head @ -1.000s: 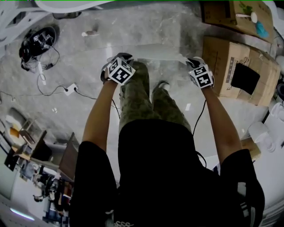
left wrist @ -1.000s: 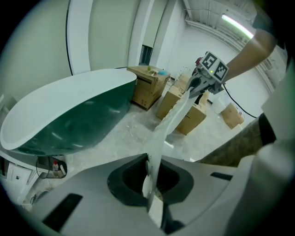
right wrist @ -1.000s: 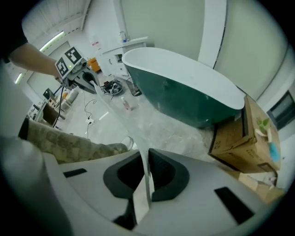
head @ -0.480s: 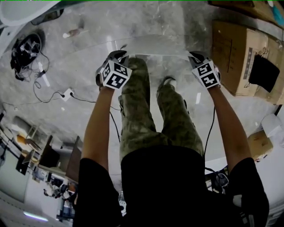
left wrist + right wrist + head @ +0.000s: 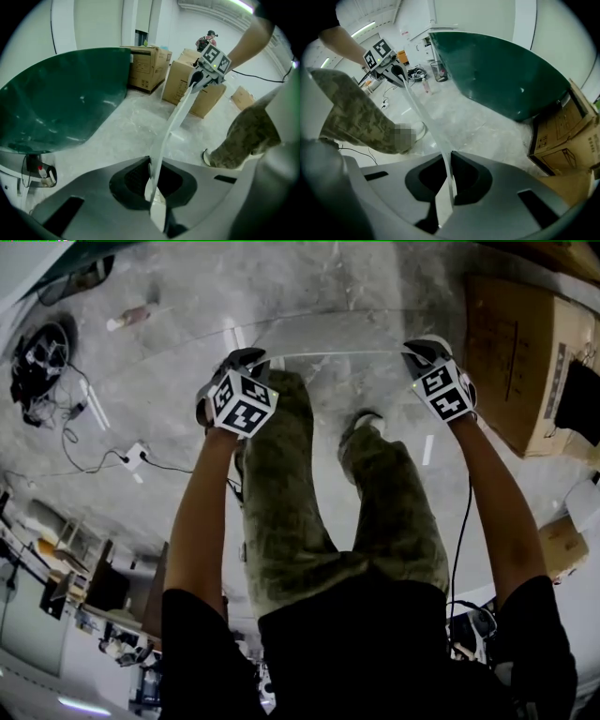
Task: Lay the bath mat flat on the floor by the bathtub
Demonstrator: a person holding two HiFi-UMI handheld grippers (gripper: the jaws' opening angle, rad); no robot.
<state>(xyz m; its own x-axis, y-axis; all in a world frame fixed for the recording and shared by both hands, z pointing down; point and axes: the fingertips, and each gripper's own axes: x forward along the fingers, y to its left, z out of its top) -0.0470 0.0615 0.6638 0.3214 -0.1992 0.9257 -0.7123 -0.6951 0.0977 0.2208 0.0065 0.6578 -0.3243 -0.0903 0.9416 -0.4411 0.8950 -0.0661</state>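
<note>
A: In front of the bathtub (image 5: 61,103), far left: what is the left gripper (image 5: 253,358) doing?

B: It is pinching one corner of the bath mat (image 5: 328,332). The jaws are closed on it, and the mat's edge is running straight in between the pads with no gap showing.

A: And the mat itself?

B: It is hanging as a pale sheet, pulled taut from that gripper across to the other one. It is over the open floor (image 5: 178,334) in front of the bathtub. The person's legs (image 5: 291,474) are standing behind it, on the side away from the bathtub. It is being held by one edge. I can't tell whether the far edge is touching the floor.

A: The right end?

B: The right gripper (image 5: 417,351) is clamping the other corner the same way, with its jaws closed on the mat. Further right, cardboard boxes (image 5: 525,362) are sitting near the bathtub's end.

A: Progress?

B: My read is that it's past halfway. The mat is spread to full width and is already at the bathtub. What remains is lowering it, settling it flat without folds, and opening both grippers. Nothing is lying flat yet.
</note>
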